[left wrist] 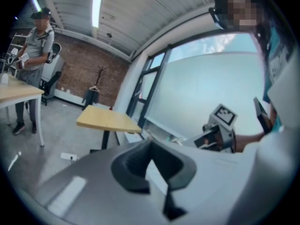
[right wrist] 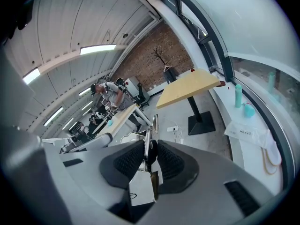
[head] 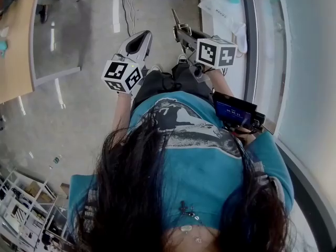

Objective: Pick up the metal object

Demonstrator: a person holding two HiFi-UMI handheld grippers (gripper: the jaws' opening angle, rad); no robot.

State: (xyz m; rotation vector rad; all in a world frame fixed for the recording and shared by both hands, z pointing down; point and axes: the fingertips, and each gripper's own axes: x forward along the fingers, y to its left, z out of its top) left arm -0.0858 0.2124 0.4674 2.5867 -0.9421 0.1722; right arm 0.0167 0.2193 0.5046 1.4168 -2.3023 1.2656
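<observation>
Though unclear overhead, metal object (right wrist: pixel 143 187) in tongs (right wrist: pixel 150 159).

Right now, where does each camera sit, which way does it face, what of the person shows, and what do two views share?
Head view: on the head, facing steeply down; hair, teal shirt, left gripper, right gripper show.
Left gripper view: on that gripper, along open jaws toward the window; forearm shows.
Right gripper view: on that gripper, along jaws shut on the metal object, across the room.
Both gripper views share the yellow table.
</observation>
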